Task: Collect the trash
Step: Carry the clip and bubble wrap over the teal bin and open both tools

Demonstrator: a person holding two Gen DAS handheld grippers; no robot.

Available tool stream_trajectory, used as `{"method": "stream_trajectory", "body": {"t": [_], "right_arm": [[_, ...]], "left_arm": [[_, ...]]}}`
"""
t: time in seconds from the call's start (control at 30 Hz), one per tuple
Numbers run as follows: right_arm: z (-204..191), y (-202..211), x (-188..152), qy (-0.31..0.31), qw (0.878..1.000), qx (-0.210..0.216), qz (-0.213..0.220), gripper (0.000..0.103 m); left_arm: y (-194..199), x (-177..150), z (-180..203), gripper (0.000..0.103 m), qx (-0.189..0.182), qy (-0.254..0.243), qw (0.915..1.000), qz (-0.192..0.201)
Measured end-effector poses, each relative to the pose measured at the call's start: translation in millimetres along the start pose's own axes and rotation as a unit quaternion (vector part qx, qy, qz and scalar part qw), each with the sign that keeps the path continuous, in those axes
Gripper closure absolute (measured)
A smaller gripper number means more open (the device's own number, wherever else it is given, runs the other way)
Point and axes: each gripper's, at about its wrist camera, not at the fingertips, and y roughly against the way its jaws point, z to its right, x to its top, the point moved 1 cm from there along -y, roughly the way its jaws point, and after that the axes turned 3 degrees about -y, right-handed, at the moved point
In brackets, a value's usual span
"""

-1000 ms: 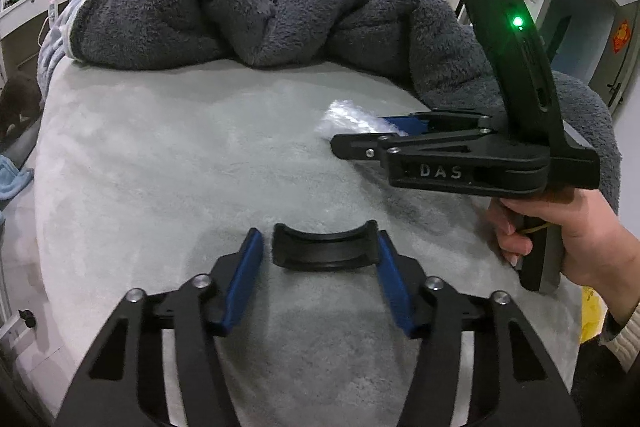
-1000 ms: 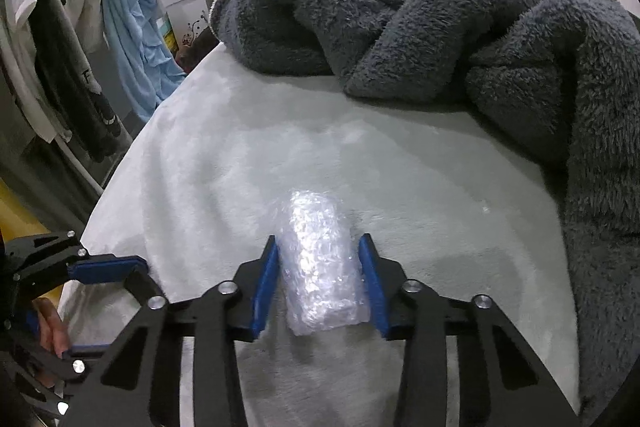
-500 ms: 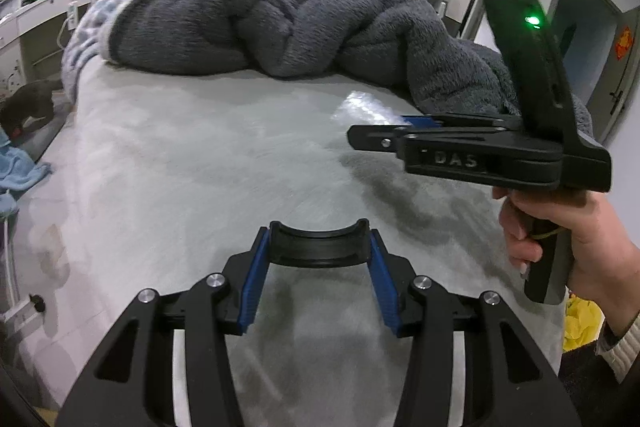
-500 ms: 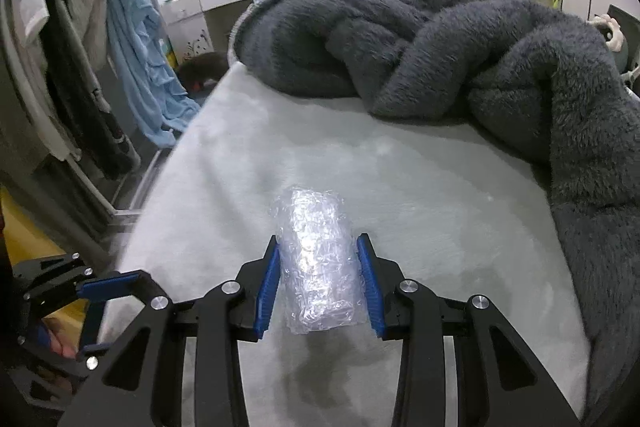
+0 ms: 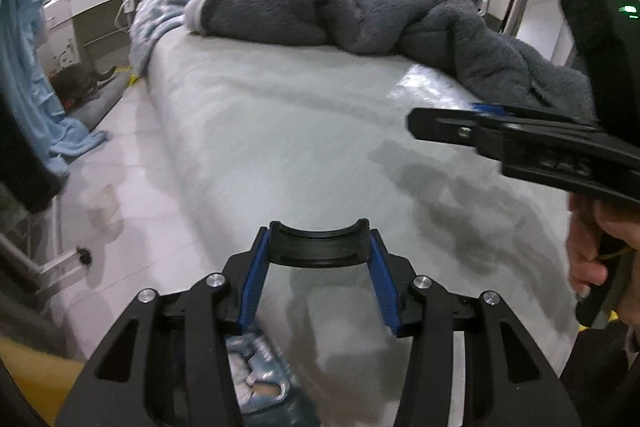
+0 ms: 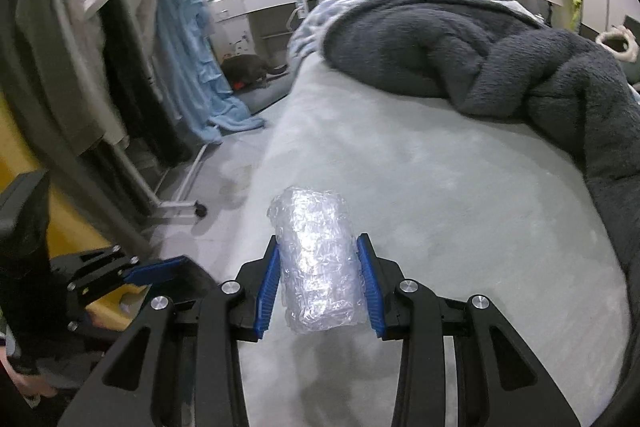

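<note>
My right gripper [image 6: 319, 267] is shut on a clear crumpled roll of bubble wrap [image 6: 316, 263] and holds it above the light grey bed [image 6: 440, 195]. In the left wrist view the same gripper [image 5: 440, 125] shows at the right with the bubble wrap [image 5: 432, 87] sticking out beyond it. My left gripper [image 5: 319, 255] is shut on a black curved plastic piece [image 5: 319, 245] and hangs over the bed's near left edge. It also shows at the lower left of the right wrist view [image 6: 160, 271].
A dark grey fleece blanket [image 6: 500, 67] is piled across the far and right side of the bed. Left of the bed are the tiled floor [image 5: 120, 195], a clothes rack with hanging clothes [image 6: 120, 47], a blue towel and a dark cat [image 6: 248, 69]. A yellow container [image 6: 68, 227] stands low at the left.
Both grippers have lifted and pulled back toward the bed's near left edge with their loads. The bubble wrap is off the bed surface. The floor and rack have come into view.
</note>
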Motion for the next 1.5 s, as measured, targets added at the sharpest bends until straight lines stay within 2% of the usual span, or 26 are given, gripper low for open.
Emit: {"method": "stream_trajectory", "body": {"t": [0.23, 0.4, 0.67, 0.93, 1.03, 1.2, 1.4, 1.5], "right_arm": [[-55, 5, -26, 0.011, 1.000, 0.020, -0.012, 0.065], [-89, 3, -47, 0.022, 0.999, 0.031, -0.029, 0.065], [-134, -8, -62, 0.046, 0.997, 0.045, -0.054, 0.065], [-162, -29, -68, 0.064, 0.994, 0.047, -0.076, 0.065], [-170, -43, -69, 0.065, 0.993, 0.047, -0.090, 0.065], [-185, -65, -76, 0.071, 0.989, 0.048, -0.118, 0.065], [-191, -92, -87, 0.060, 0.985, 0.047, -0.156, 0.065], [-191, -106, -93, 0.049, 0.982, 0.044, -0.177, 0.065]], "left_arm": [[19, -40, -41, 0.052, 0.032, 0.034, 0.9982, -0.036], [17, -70, -77, 0.052, 0.042, 0.071, 0.9930, -0.084], [5, -109, -120, 0.052, 0.054, 0.124, 0.9774, -0.162], [-3, -138, -141, 0.051, 0.053, 0.148, 0.9613, -0.226], [-3, -146, -149, 0.043, 0.050, 0.163, 0.9552, -0.242], [4, -155, -160, 0.023, 0.039, 0.175, 0.9537, -0.241], [19, -161, -173, 0.014, 0.050, 0.174, 0.9576, -0.224], [26, -165, -183, 0.013, 0.057, 0.177, 0.9579, -0.219]]}}
